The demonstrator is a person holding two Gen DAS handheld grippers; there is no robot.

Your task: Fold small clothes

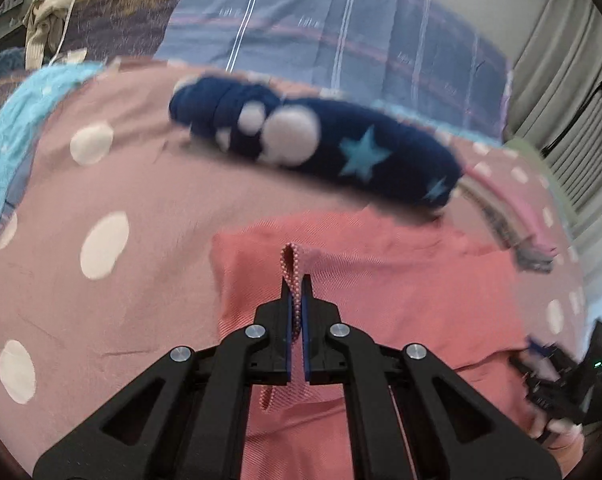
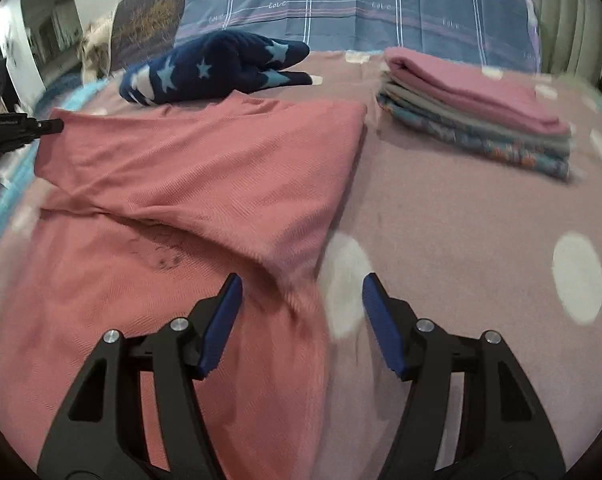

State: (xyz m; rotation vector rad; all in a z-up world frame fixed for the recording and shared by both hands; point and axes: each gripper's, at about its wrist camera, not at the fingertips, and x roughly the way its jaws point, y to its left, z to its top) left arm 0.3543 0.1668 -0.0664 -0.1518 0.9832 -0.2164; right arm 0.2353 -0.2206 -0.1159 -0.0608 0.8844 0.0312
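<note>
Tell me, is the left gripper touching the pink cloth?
Touching. The left wrist view shows the left gripper with its jaws shut on a folded edge of the pink cloth.

My left wrist camera looks steeply down along its black fingers, very near the salmon-pink knit garment (image 1: 381, 312) on the pink polka-dot bedspread (image 1: 101, 184). My right wrist camera looks down from a little farther, toward the bed head. Both views share this garment and the navy star-patterned fleece (image 2: 221, 68).
</note>
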